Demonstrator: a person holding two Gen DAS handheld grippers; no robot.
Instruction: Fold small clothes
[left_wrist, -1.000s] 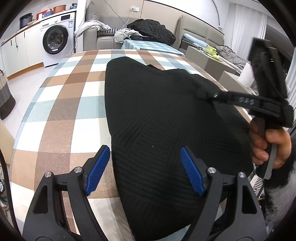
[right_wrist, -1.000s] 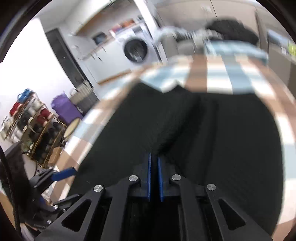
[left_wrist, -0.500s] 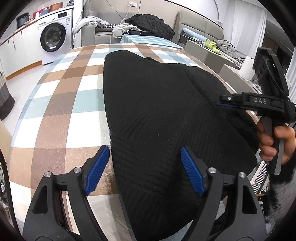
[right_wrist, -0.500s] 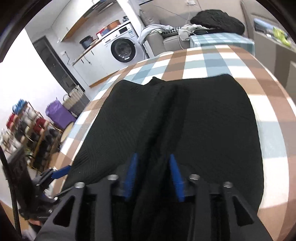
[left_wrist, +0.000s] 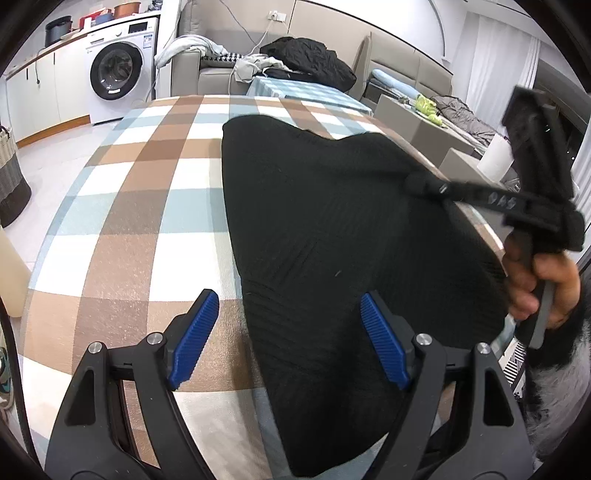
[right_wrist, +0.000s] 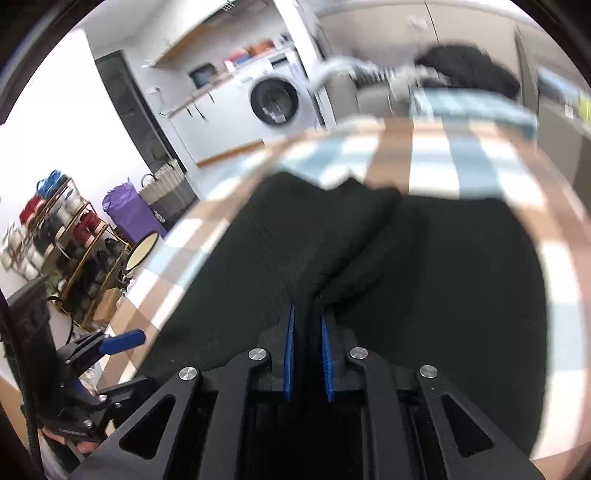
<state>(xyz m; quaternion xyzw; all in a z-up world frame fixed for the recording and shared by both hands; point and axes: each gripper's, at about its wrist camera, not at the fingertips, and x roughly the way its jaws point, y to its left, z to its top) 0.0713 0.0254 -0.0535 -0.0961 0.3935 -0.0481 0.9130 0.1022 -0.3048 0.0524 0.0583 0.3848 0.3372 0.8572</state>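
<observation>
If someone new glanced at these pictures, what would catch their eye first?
A large black knit garment spread over the checked tablecloth fills both views. The right gripper has just closed on a raised fold of it, while the left gripper hangs open over its near edge.

my right wrist view is motion-blurred, esp the far surface (right_wrist: 436, 162) and washing machine (right_wrist: 275, 101). black garment (left_wrist: 332, 240) runs off the bottom edge in both views. right hand-held gripper (left_wrist: 417, 182) tips buried in cloth.
</observation>
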